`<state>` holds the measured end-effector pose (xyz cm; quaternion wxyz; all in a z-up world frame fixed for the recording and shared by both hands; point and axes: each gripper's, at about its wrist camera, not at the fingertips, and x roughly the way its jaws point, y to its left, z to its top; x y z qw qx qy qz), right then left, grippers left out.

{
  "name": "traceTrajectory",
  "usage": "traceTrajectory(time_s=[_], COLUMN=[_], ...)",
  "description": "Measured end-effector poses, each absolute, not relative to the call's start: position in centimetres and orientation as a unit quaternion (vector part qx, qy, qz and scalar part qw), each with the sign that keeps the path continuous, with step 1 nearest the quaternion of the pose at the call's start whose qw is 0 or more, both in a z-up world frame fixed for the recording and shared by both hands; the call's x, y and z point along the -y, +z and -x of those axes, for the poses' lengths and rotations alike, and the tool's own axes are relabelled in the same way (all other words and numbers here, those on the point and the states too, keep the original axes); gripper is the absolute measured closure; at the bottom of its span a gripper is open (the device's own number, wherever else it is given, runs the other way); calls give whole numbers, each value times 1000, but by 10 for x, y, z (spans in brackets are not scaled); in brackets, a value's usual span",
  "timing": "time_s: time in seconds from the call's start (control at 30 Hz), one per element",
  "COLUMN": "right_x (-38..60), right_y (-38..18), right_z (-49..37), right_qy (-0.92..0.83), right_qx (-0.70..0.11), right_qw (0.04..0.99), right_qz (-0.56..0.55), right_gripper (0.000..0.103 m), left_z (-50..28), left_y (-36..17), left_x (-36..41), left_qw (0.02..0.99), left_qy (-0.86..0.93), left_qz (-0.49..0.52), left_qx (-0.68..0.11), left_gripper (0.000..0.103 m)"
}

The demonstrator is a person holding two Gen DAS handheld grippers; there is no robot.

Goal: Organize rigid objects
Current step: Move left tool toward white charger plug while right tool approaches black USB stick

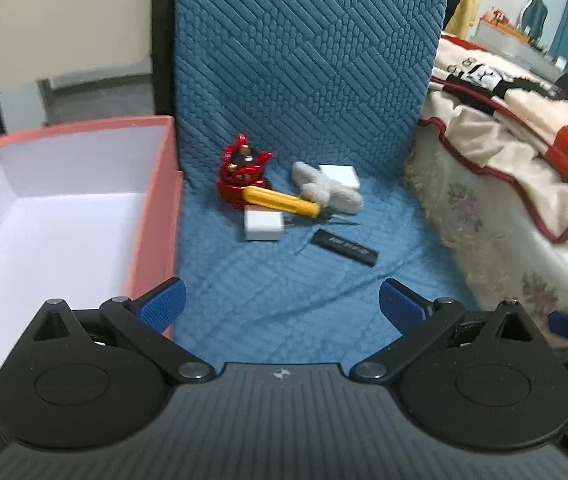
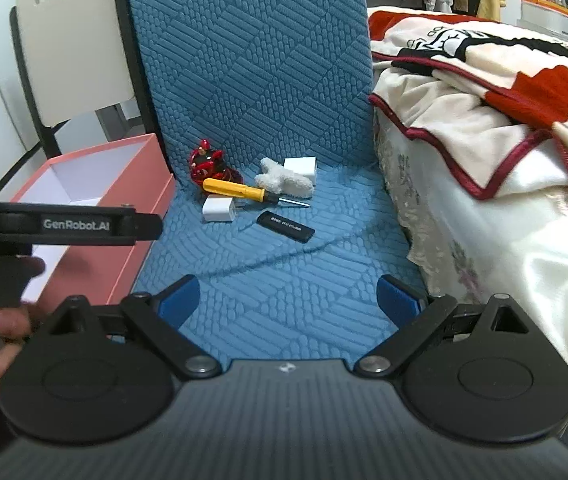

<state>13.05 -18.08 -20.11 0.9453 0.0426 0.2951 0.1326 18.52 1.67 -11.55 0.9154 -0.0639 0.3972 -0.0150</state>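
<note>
You held both grippers wide open and empty: left gripper [image 1: 282,300], right gripper [image 2: 287,298]. Items sat clustered on the blue cushion [image 2: 284,264]: red figurine [image 2: 206,164], yellow screwdriver [image 2: 240,190] over a white charger [image 2: 218,210], fluffy white toy [image 2: 284,180], white box [image 2: 301,168], black stick [image 2: 285,227] apart in front. Pink box [image 1: 160,184] sat left, beside the cushion.

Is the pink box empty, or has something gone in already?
Empty as far as visible: the pink box shows only bare white floor and walls; its near end is hidden behind the left hand-held gripper.
</note>
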Motion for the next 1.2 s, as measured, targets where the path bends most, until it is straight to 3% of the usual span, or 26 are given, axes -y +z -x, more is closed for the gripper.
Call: traceTrajectory(time_s=[0.43,0.57,0.83,1.2], right_x=[166,159,152,131], right_y=[-212,-217,-231,-253], right_z=[-187,-211,-263,-319], right_qy=[145,152,157,170], right_qx=[-295,-302,-333,-360], right_qw=[943,940,929,917], right_qz=[-49,-41,-24,19], right_gripper=[7,24,33,45], left_z=[-260,-281,-323,-366], left_y=[-132,-142,-176,-218], left_x=[-29,-27,-17,-17], left_qw=[918,917,900,875], left_qy=[-32,-35,-48,-22], left_qz=[65,57,32,21], left_qx=[-390,-393,-431,-484], left_gripper=[0,0,29,40])
